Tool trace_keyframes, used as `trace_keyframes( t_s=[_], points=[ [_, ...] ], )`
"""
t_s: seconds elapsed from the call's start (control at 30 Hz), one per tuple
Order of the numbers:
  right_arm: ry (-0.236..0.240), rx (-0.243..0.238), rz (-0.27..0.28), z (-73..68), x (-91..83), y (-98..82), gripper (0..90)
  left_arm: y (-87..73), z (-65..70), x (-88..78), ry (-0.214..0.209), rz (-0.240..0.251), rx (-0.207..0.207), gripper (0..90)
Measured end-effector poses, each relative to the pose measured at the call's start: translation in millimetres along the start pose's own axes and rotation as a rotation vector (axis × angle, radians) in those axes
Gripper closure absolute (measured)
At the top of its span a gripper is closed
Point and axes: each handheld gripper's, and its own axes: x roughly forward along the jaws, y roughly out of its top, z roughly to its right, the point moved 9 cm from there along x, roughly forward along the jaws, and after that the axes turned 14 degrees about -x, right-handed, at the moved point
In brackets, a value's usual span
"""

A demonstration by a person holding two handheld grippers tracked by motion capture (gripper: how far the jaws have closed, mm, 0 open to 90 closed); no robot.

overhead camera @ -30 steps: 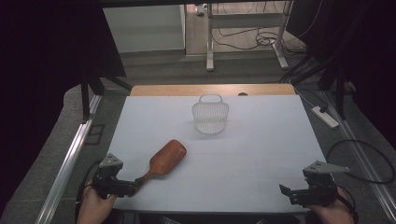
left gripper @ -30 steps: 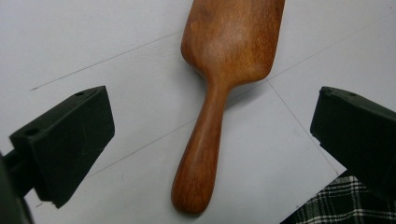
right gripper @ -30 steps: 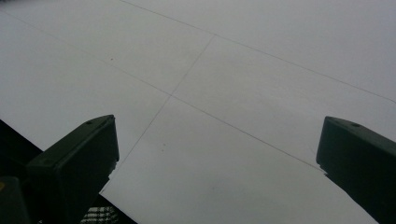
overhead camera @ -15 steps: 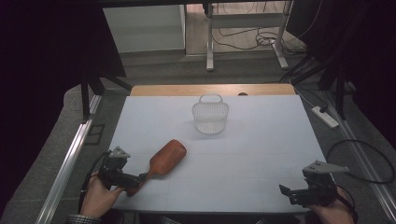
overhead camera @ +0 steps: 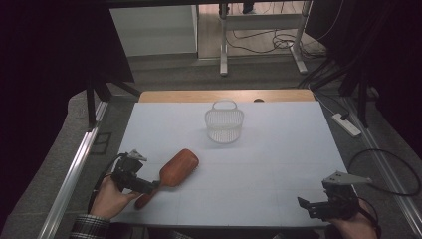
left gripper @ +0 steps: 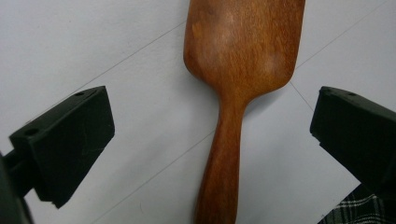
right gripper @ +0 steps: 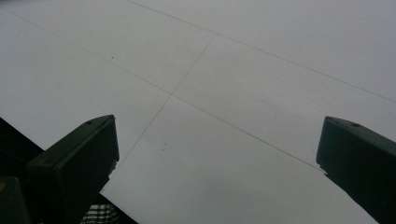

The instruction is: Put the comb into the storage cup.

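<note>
A brown wooden paddle brush (overhead camera: 178, 167) lies flat on the white table (overhead camera: 278, 159) at the front left, its handle pointing toward the front edge. My left gripper (overhead camera: 151, 187) is open, one jaw on each side of the handle, neither touching it. The left gripper view shows the brush (left gripper: 243, 56) running up between the jaws of the left gripper (left gripper: 210, 135), with clear gaps on both sides. My right gripper (overhead camera: 309, 206) rests open at the front right corner. In the right gripper view, the right gripper (right gripper: 215, 163) has just bare table between its jaws.
A small white wire basket (overhead camera: 224, 124) with a handle stands upright at the middle back. A wooden strip (overhead camera: 224, 95) edges the far side. A metal rail (overhead camera: 74, 169) runs along the left; a power strip (overhead camera: 347, 124) and cable (overhead camera: 383, 169) lie on the floor to the right.
My left gripper has moved a little forward and right along the brush handle, and more of the hand has come into view. The brush, basket and right gripper have stayed put.
</note>
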Motion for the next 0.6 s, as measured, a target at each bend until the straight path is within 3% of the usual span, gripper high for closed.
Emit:
trace_keyframes(
  t_s=[0.1,0.13,0.2,0.23,0.27,0.33,0.4,0.43,0.47,0.6],
  points=[
    [0.001,-0.002,0.000,-0.1,0.1,0.1,0.0,1.8,-1.9,1.4,0.004,-0.012,0.010,2.9],
    [0.001,-0.003,-0.001,0.0,0.2,0.0,0.0,2.1,-2.9,2.2,0.009,-0.017,0.016,10.1],
    [0.001,-0.004,-0.001,-0.1,0.2,0.0,0.0,2.1,-4.0,3.0,0.017,-0.023,0.013,12.5],
    [0.001,-0.004,-0.002,-0.2,0.2,0.0,0.0,2.3,-5.0,3.2,0.027,-0.024,0.016,18.3],
    [0.002,-0.005,-0.003,-0.2,0.3,-0.1,0.0,2.7,-5.8,3.2,0.033,-0.022,0.017,29.6],
    [0.002,-0.005,-0.004,-0.2,0.4,-0.1,0.0,3.1,-6.9,3.1,0.032,-0.026,0.012,34.5],
    [0.001,-0.005,-0.004,-0.4,0.5,-0.1,0.0,2.9,-7.0,3.3,0.023,-0.035,0.007,47.3],
    [0.001,-0.006,-0.004,-0.5,0.5,-0.1,0.0,2.8,-6.9,3.4,0.022,-0.038,0.009,58.6],
    [0.001,-0.006,-0.004,-0.5,0.5,-0.1,0.0,2.9,-7.1,3.6,0.024,-0.041,0.009,58.6],
    [0.002,-0.006,-0.005,-0.5,0.6,0.0,0.0,4.0,-9.3,6.3,0.024,-0.063,-0.009,83.6]
  ],
)
